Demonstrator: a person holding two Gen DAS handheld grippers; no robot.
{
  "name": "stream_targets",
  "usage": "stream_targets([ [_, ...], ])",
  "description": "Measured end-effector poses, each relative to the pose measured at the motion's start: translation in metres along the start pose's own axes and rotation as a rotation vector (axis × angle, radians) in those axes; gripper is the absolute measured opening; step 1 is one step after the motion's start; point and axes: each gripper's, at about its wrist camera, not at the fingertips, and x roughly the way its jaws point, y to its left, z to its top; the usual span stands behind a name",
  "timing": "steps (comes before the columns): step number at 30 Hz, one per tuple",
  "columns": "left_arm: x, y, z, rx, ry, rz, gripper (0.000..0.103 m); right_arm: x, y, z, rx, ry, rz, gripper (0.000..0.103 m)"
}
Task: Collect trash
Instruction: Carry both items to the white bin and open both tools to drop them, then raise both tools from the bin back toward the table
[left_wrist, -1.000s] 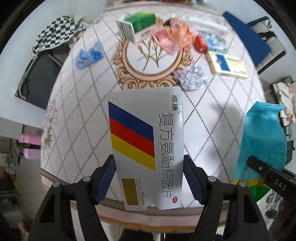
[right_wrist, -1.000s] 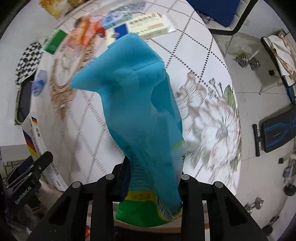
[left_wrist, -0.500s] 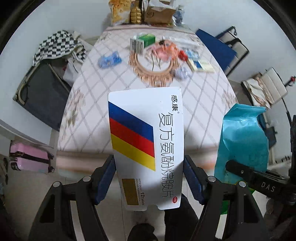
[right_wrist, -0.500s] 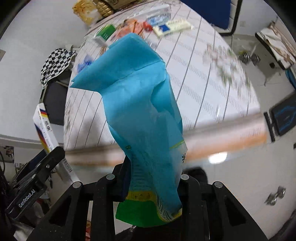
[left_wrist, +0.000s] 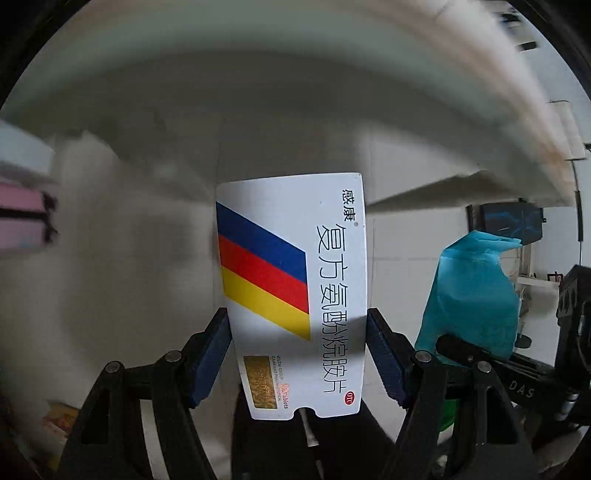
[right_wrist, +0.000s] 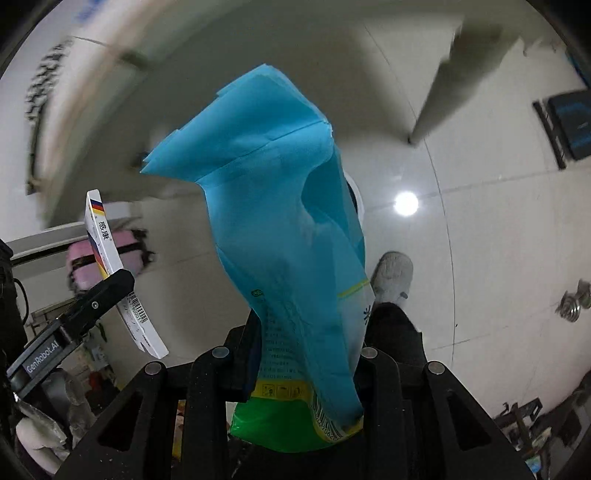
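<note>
Left wrist view: our left gripper is clamped on the box, a white pill carton with blue, red and yellow stripes, dead centre of the frame. The blue pads press its two long edges near the lower half. We'd guess it's light, stiff cardboard that could dent if squeezed harder, so gripping edge-on low down looks sensible. At the right of the frame we see the bag, teal and crumpled, with the right gripper's black finger across its base. Everything behind is smeared by blur: a pale floor, something pink at the left edge, a dark screen-like thing at the right. No bin visible here, so we can't tell where the drop goes.

Right wrist view: our right gripper is pinched on the bag, which stands up through the middle of the frame, teal on top, green and yellow at the bottom. It looks thin, floppy and a bit slick, probably near weightless, so holding it low at the bunched end seems the safest bet. The box sits at the left, edge-on in the left gripper's finger. A shoe peeks out right of the bag. The bag hides most of the floor behind it, and the lower left clutter is too dark to make out.
</note>
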Motion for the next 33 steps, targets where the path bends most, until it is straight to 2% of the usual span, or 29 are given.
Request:
stream_targets([
  [5,0.127,0.02,0.017,-0.039,0.099,-0.037,0.07,0.13,-0.042,0.035,0.052,0.06,-0.006,0.033],
  [7,0.161,0.023,0.024,-0.043,0.13,-0.057,0.07,0.172,-0.053,0.049,0.056,0.078,-0.005,0.033],
  [11,0.202,0.024,0.029,-0.043,0.157,-0.086,0.071,0.242,-0.06,0.078,0.019,0.113,-0.011,0.038],
  [13,0.204,0.023,0.028,-0.046,0.156,-0.073,0.082,0.271,-0.063,0.088,0.001,0.136,-0.023,0.05],
  [14,0.199,0.02,0.026,-0.053,0.156,-0.067,0.096,0.282,-0.065,0.092,-0.01,0.145,-0.01,0.055],
  [15,0.197,0.02,0.025,-0.058,0.153,-0.068,0.1,0.288,-0.067,0.097,-0.017,0.15,-0.003,0.066],
  [16,0.194,0.021,0.023,-0.065,0.148,-0.067,0.1,0.293,-0.069,0.098,-0.024,0.152,0.004,0.074],
  [17,0.188,0.021,0.02,-0.076,0.142,-0.064,0.1,0.297,-0.07,0.1,-0.031,0.148,0.008,0.077],
  [19,0.176,0.026,0.015,-0.09,0.131,-0.058,0.1,0.299,-0.069,0.1,-0.046,0.149,0.001,0.095],
  [22,0.155,0.031,0.002,-0.092,0.086,-0.003,0.1,0.296,-0.071,0.102,-0.062,0.143,-0.007,0.098],
  [25,0.141,0.025,-0.011,-0.046,0.032,0.102,0.1,0.287,-0.058,0.106,-0.096,0.114,-0.071,0.102],
  [27,0.131,0.018,-0.018,-0.03,0.011,0.144,0.1,0.278,-0.054,0.101,-0.127,0.08,-0.128,0.102],
  [30,0.116,0.009,-0.031,-0.019,-0.003,0.177,0.1,0.26,-0.045,0.09,-0.157,0.024,-0.218,0.102],
  [33,0.099,0.004,-0.042,-0.018,-0.01,0.196,0.1,0.242,-0.038,0.08,-0.171,-0.015,-0.271,0.102],
])
